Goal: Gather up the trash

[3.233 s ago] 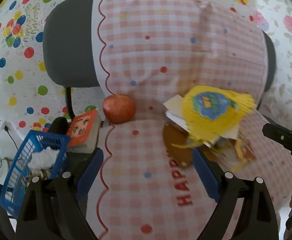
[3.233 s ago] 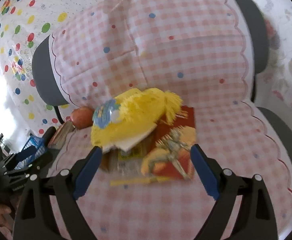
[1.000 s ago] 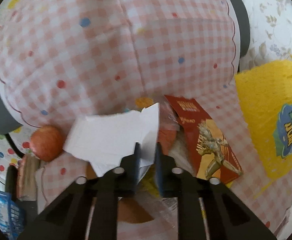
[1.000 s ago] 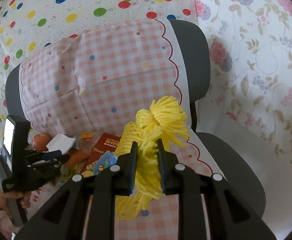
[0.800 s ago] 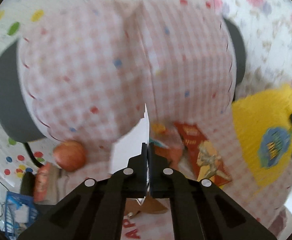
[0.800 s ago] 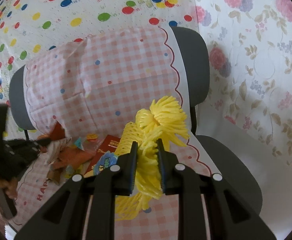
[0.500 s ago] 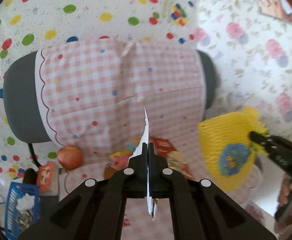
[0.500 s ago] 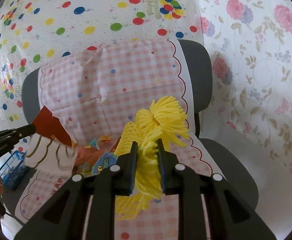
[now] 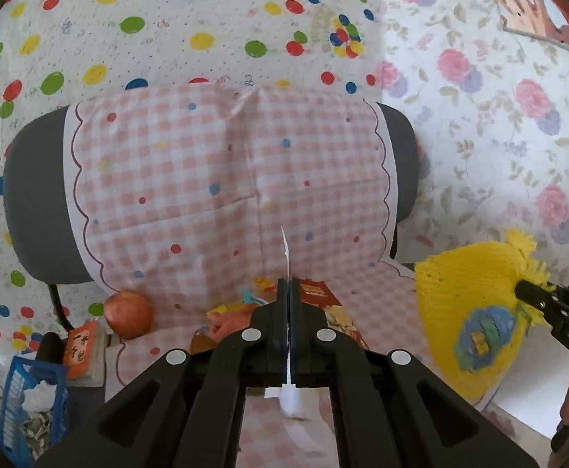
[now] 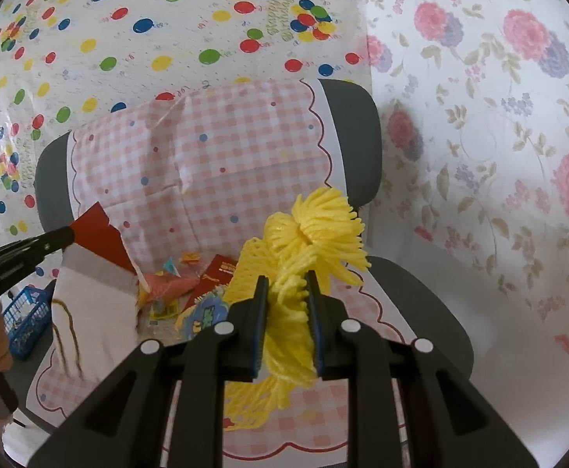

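1. Jaws on the left gripper [image 9: 289, 304] are pinching flat on a torn wrapper [image 9: 286, 257], seen edge-on in the left view, so its long axis is running straight along the fingers; from the right view the same wrapper [image 10: 97, 273] is hanging broadside, red on top, white below.
2. Right gripper [image 10: 286, 292] is clamping a yellow foam net [image 10: 311, 241] by its gathered, frayed end, the body drooping beneath.
3. Both loads are hanging clear above the chair [image 9: 34, 210].
4. More scraps [image 9: 245, 312] are lying on the checked cloth [image 9: 222, 179], beside an apple [image 9: 128, 314].
5. Blue basket [image 9: 31, 405], already holding rubbish, is sitting low at the far left, off the chair's side.
6. So the left hand is nearer the basket, likely dropping first; the net is needing the longer trip across.
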`<state>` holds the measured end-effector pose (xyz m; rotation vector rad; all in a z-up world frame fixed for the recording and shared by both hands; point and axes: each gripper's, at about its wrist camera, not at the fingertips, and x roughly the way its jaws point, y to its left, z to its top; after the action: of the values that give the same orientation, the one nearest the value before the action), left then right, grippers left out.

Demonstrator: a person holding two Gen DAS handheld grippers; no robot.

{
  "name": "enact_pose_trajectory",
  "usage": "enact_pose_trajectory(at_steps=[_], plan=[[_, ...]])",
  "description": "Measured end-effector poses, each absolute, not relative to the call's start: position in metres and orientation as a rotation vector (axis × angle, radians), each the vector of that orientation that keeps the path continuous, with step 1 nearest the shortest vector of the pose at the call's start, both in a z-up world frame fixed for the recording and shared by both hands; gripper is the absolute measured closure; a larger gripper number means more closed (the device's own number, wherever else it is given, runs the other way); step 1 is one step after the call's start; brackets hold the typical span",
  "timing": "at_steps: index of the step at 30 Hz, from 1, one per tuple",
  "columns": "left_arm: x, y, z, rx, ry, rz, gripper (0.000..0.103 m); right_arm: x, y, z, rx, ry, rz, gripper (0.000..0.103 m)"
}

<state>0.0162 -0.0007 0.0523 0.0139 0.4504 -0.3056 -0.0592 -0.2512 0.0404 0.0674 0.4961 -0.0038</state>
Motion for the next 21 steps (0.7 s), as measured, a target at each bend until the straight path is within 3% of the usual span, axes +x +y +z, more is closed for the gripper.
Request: enact_pose_trajectory(at_steps=[7,9,11,15,19,21], plan=[[0.033,0.031,0.034,-0.025,0.52,-0.247,0.099,-0.051,-0.249,0.032,0.065,0.516,0.006,0.084],[0.031,0.042,0.025,-0.035,0.546,-0.238,0.091,-0.048,-0.245,0.029,0.059,0.522,0.016,0.084],[0.026,0.054,0.013,-0.055,0.584,-0.229,0.064,-0.045,-0.241,0.025,0.054,0.531,0.024,0.084],[0.009,0.066,-0.01,-0.02,0.609,-0.225,0.062,-0.039,-0.23,0.016,0.047,0.551,0.049,0.084],[-0.007,0.079,-0.035,-0.008,0.659,-0.199,0.042,-0.036,-0.221,0.009,0.037,0.569,0.068,0.084],[-0.011,0.088,-0.042,-0.047,0.686,-0.194,0.04,-0.037,-0.217,0.006,0.031,0.577,0.074,0.084]])
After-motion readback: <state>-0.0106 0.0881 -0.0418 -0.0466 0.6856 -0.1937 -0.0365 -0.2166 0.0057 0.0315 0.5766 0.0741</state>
